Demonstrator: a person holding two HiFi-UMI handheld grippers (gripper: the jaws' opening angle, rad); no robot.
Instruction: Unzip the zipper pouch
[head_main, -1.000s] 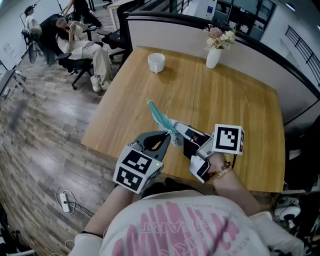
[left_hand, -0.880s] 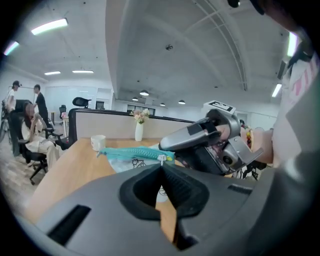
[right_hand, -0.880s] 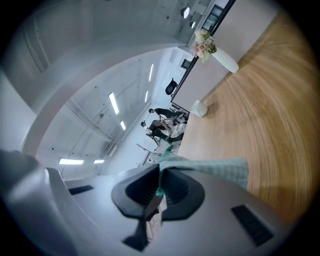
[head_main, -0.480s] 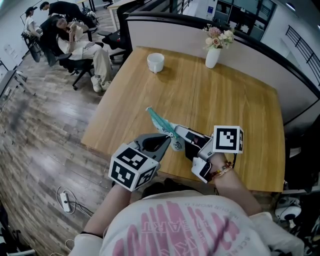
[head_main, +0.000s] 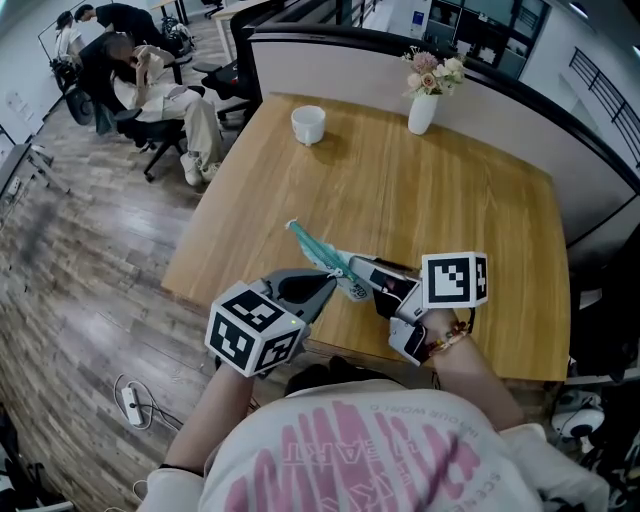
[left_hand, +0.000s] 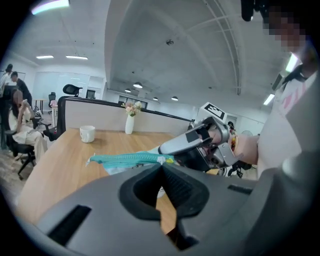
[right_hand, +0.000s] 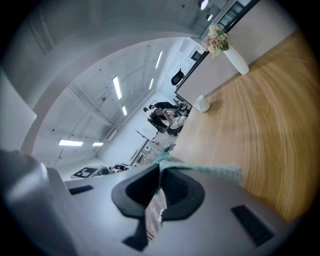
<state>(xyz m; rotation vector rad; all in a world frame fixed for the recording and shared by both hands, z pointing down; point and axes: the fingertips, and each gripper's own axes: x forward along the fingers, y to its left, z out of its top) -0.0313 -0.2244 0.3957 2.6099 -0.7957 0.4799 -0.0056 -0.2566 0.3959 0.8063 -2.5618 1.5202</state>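
The zipper pouch (head_main: 318, 252), white with a teal zipper band, is held up over the near part of the wooden table (head_main: 480, 200). My left gripper (head_main: 327, 283) comes in from below and is shut at the zipper's near end, seemingly on the pull. In the left gripper view the teal zipper (left_hand: 125, 158) runs leftward from the left gripper (left_hand: 161, 164). My right gripper (head_main: 372, 272) is shut on the pouch's right end. The right gripper view shows teal band (right_hand: 205, 171) leaving the right gripper (right_hand: 160, 172) and white fabric (right_hand: 156, 212) hanging between the jaws.
A white mug (head_main: 307, 124) and a white vase of flowers (head_main: 424, 100) stand at the table's far side, against a low partition (head_main: 330, 60). People sit on office chairs (head_main: 150, 90) at the far left. The table's near edge lies just under both grippers.
Both grippers and the pouch have drifted a little to the left. The left gripper's marker cube has swung out leftward, and the pouch's free tip now sits lower and further left.
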